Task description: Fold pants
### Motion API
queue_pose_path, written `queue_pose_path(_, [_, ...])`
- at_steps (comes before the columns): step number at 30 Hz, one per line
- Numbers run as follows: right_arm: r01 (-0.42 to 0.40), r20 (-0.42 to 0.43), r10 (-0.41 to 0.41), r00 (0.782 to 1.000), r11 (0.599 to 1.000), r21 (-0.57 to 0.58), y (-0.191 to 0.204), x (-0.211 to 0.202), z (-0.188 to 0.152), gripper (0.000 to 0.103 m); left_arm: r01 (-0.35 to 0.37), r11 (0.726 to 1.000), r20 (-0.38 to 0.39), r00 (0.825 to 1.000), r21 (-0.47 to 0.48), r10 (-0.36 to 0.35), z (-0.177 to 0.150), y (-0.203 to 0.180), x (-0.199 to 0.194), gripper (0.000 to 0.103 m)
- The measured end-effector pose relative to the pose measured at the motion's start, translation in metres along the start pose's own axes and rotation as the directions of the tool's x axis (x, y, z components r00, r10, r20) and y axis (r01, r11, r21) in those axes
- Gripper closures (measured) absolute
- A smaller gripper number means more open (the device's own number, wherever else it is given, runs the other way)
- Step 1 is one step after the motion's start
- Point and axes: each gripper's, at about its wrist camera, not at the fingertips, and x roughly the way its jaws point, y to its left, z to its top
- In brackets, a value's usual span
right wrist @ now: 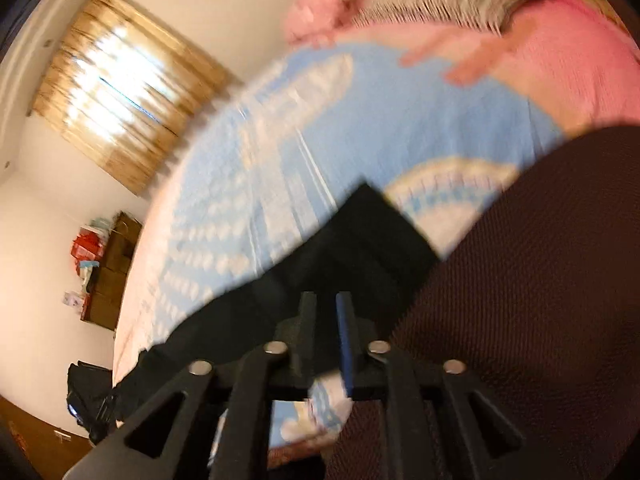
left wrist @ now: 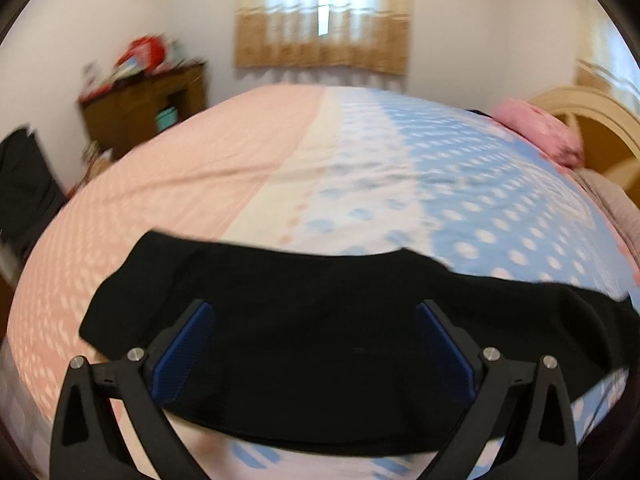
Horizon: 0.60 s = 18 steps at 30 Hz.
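Observation:
The black pants (left wrist: 312, 320) lie flat across the near part of the bed (left wrist: 280, 168), which has a pink, white and blue dotted sheet. My left gripper (left wrist: 314, 312) is wide open just above the pants, its blue pads (left wrist: 188, 344) apart on either side of the cloth. In the right wrist view my right gripper (right wrist: 326, 304) is shut on the black pants (right wrist: 360, 240). A lifted fold of the dark fabric fills the right side, close to the lens. The view is tilted and blurred.
A brown wooden cabinet (left wrist: 148, 100) with red items stands at the far left wall. A curtained window (left wrist: 324, 12) is behind the bed. A pink pillow (left wrist: 536, 128) and a wooden headboard (left wrist: 592, 120) are at the right. A dark bag (right wrist: 88, 396) sits on the floor.

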Motion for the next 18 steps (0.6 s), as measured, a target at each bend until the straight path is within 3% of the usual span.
queue_pose_path(1, [0.029, 0.043, -0.027, 0.999, 0.999, -0.042, 0.003, 0.002, 0.006, 0.063, 0.013, 1.000, 0.006, 1.000, 0.021, -0.013, 0.001, -0.007, -0.002, 0.000])
queue_pose_path(2, [0.059, 0.067, -0.054, 0.996, 0.996, -0.069, 0.004, 0.004, 0.007, 0.055, 0.031, 0.998, 0.015, 0.999, 0.049, -0.031, 0.001, -0.018, -0.006, 0.000])
queue_pose_path(4, [0.097, 0.071, -0.089, 0.993, 0.988, -0.117, 0.005, 0.022, 0.012, 0.055, 0.051, 0.996, 0.021, 0.998, 0.078, -0.053, 0.001, -0.030, -0.010, 0.000])
queue_pose_path(7, [0.072, -0.006, -0.074, 0.997, 0.984, -0.165, 0.007, 0.056, 0.015, 0.055, 0.088, 0.991, 0.008, 0.996, 0.101, -0.089, -0.001, -0.044, -0.013, 0.000])
queue_pose_path(11, [0.094, -0.094, -0.121, 0.988, 0.964, -0.250, 0.018, 0.095, 0.015, 0.056, 0.092, 0.990, -0.017, 0.996, 0.110, -0.091, -0.003, -0.052, -0.009, 0.000])
queue_pose_path(13, [0.153, -0.141, -0.202, 0.969, 0.942, -0.299, 0.020, 0.114, 0.009, 0.067, 0.092, 0.990, -0.026, 0.996, 0.107, -0.090, -0.006, -0.054, -0.008, 0.000])
queue_pose_path(14, [0.185, -0.123, -0.240, 0.963, 0.920, -0.346, 0.026, 0.115, 0.006, 0.075, 0.092, 0.990, -0.029, 0.996, 0.104, -0.089, -0.007, -0.055, -0.007, 0.000])
queue_pose_path(16, [0.160, -0.130, -0.218, 0.967, 0.922, -0.354, 0.028, 0.111, 0.005, 0.097, 0.088, 0.991, -0.038, 0.996, 0.101, -0.085, -0.008, -0.056, -0.005, 0.000])
queue_pose_path(18, [0.146, -0.078, -0.180, 0.981, 0.935, -0.323, 0.027, 0.094, 0.008, 0.097, 0.084, 0.992, -0.051, 0.996, 0.097, -0.079, -0.009, -0.056, -0.002, 0.000])
